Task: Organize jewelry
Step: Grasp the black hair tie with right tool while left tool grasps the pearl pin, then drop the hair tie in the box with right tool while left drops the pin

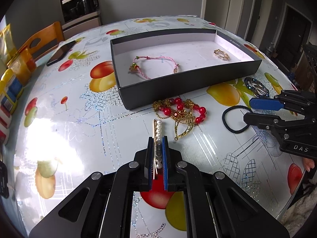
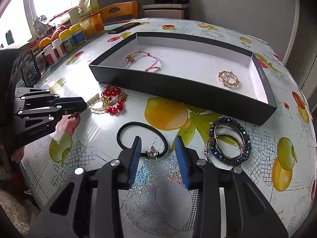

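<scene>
My left gripper (image 1: 158, 138) is shut on a pearl hair pin (image 1: 158, 128) that sticks out forward over the table; it also shows in the right wrist view (image 2: 84, 104). A red-bead and gold-chain necklace (image 1: 181, 113) lies just ahead of it. The black box (image 1: 178, 87) holds a pink cord bracelet (image 1: 152, 66) and a gold ring-shaped piece (image 1: 221, 54). My right gripper (image 2: 158, 141) is open, its jaws on either side of a black hair tie (image 2: 142, 138). A blue beaded bracelet (image 2: 227, 144) lies to its right.
A phone (image 1: 60, 52) lies at the far left of the fruit-print table (image 1: 65, 130). Jars and bottles (image 2: 65, 41) line the left edge by the window. A wooden chair (image 2: 118, 12) stands behind the table.
</scene>
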The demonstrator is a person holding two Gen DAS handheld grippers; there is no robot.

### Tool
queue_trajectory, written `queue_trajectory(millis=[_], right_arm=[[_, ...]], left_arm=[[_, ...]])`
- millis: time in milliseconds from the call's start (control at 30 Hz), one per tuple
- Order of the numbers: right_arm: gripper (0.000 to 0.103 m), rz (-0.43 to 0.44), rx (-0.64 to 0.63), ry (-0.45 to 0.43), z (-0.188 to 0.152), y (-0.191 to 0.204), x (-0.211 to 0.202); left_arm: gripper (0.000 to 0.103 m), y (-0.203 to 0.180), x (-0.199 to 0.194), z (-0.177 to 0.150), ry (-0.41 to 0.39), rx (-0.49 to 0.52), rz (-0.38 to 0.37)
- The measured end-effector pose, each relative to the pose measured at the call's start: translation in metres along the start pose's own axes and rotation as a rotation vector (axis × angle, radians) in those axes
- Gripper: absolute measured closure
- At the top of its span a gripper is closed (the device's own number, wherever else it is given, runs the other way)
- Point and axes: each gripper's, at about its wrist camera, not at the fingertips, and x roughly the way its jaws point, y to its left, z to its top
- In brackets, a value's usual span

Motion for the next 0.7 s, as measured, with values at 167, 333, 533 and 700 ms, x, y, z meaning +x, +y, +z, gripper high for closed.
queue_trajectory(millis=[167, 333, 533, 700], right_arm=[[0.068, -0.034, -0.045, 0.0, -0.008, 0.002, -0.005], [0.084, -0.033, -0.066, 0.008, -0.014, 0.002, -0.01], [0.101, -0.019, -0.054, 0.006, -0.013, 0.0, -0.01], [0.101, 0.0, -0.048, -0.017, -0.01, -0.001, -0.014]], left_arm=[[0.095, -0.001, 0.0, -0.001, -0.002, 0.007, 0.002], [0.095, -0.001, 0.0, -0.001, -0.003, 0.009, 0.003], [0.095, 0.0, -0.001, -0.001, -0.001, 0.011, 0.0], [0.095, -0.001, -0.003, -0.004, 0.003, 0.017, 0.003]])
